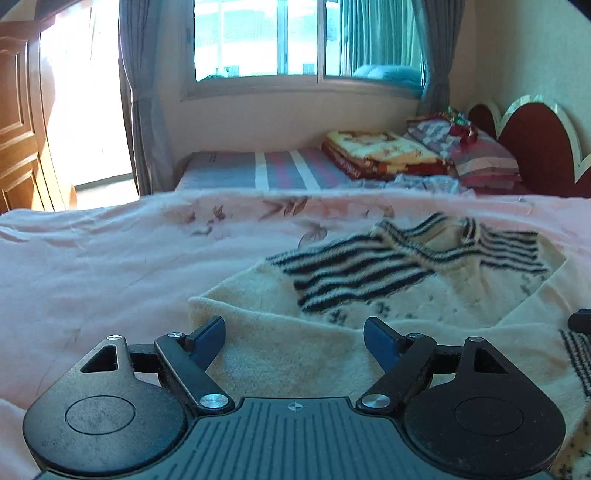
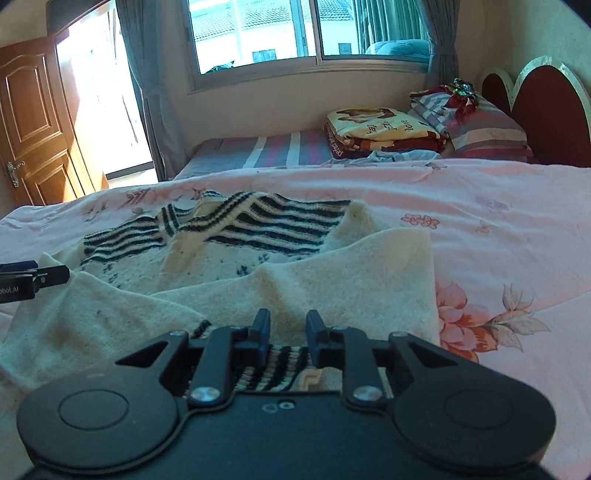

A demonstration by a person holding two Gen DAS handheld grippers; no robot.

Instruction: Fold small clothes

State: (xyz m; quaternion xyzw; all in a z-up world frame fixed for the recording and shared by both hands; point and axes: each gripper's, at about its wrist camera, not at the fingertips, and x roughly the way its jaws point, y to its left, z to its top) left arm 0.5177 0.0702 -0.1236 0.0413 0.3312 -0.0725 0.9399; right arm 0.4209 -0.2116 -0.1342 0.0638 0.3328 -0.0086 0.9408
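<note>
Sweater [image 1: 369,280] flat on pink bedspread [image 1: 92,266], left tool [image 1: 294,341] agape over it, right tool [image 2: 288,330] narrowly parted, unclamped.

Pink floral bedsheet [image 2: 498,206], folded blankets [image 2: 376,129] w/ pillows [image 2: 484,129] by headboard [image 2: 546,110], window [image 2: 306,29], wooden door [image 2: 33,129]

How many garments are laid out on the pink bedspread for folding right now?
1: a cream sweater with black stripes, spread on the pink bedspread ahead of both claws. The stacks near the headboard look like blankets; more may be hidden.
</note>
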